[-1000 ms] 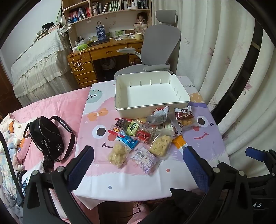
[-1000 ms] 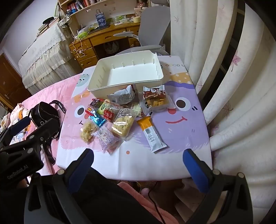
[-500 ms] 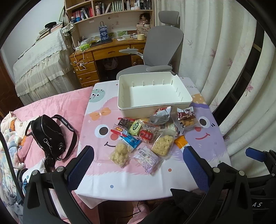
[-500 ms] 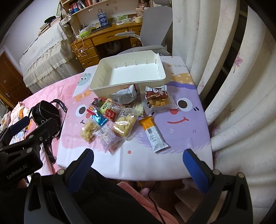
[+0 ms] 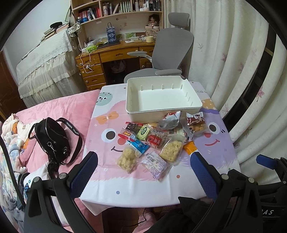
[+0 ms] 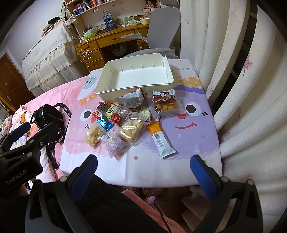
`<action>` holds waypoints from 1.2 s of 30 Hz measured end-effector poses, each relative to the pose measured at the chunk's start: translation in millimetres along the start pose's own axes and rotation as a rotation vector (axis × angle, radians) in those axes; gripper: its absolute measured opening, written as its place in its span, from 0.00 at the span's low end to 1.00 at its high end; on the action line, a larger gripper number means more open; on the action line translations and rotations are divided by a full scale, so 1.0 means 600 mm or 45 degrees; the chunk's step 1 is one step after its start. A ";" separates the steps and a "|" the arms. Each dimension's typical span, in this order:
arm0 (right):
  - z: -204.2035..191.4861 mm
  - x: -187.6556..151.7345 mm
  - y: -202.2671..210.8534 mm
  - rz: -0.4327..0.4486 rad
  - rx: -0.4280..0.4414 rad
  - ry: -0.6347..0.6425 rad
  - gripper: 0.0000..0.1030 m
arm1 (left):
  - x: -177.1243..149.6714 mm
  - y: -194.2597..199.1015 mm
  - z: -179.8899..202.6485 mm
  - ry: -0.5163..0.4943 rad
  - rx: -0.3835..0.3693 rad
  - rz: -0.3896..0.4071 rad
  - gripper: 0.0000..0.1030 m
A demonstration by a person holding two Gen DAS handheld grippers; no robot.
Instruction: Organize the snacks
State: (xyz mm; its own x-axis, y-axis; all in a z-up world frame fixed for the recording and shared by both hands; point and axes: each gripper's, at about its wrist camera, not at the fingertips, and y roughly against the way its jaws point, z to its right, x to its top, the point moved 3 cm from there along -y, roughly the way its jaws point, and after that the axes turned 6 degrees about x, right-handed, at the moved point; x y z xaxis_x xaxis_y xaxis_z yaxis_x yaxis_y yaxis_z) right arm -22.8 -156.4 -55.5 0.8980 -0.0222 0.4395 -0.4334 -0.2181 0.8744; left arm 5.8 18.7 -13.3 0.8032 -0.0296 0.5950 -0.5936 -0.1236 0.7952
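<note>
From my left wrist camera, the left gripper (image 5: 143,172) hangs jaws apart, empty; the white bin (image 5: 193,107) holds nothing. On the right, the right gripper (image 6: 143,172) gapes too; every snack packet (image 6: 131,114) awaits sorting on the tablecloth (image 6: 197,136).

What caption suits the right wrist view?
Open right hand-held gripper hovers before wrapped snacks and an empty white bin.

— Upper centre? 
— Wooden desk (image 5: 114,53) under a bookshelf (image 5: 116,9), grey office chair (image 5: 172,48) beside.
— Right edge? 
— Pale floral curtains (image 5: 224,53) (dark window frame between). Lace-covered furniture (image 5: 46,68) upper left.
</note>
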 end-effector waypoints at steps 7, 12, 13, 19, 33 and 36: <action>-0.007 0.002 0.005 0.006 0.001 0.005 1.00 | 0.000 0.004 -0.009 0.003 0.004 0.006 0.99; -0.012 0.007 0.016 0.031 0.011 0.008 1.00 | 0.004 0.011 -0.020 -0.010 0.004 0.021 0.99; -0.012 0.009 0.018 0.037 0.014 0.008 1.00 | 0.006 0.012 -0.022 -0.013 0.001 0.022 0.99; -0.016 0.020 0.020 0.080 0.023 -0.009 1.00 | 0.022 0.011 -0.036 -0.010 -0.006 0.038 0.99; -0.021 -0.010 -0.024 0.157 -0.104 -0.035 1.00 | 0.012 -0.064 -0.064 -0.083 -0.177 -0.091 0.99; -0.018 -0.028 -0.042 0.179 -0.164 -0.033 1.00 | 0.003 -0.093 -0.069 -0.106 -0.243 -0.153 0.99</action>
State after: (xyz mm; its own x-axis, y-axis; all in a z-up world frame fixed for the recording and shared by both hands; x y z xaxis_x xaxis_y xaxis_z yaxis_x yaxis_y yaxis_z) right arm -27.6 -140.2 -82.4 0.8287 -0.0696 0.5554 -0.5596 -0.0841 0.8245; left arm 38.3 66.4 -51.7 0.8652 -0.1090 0.4894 -0.4859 0.0581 0.8721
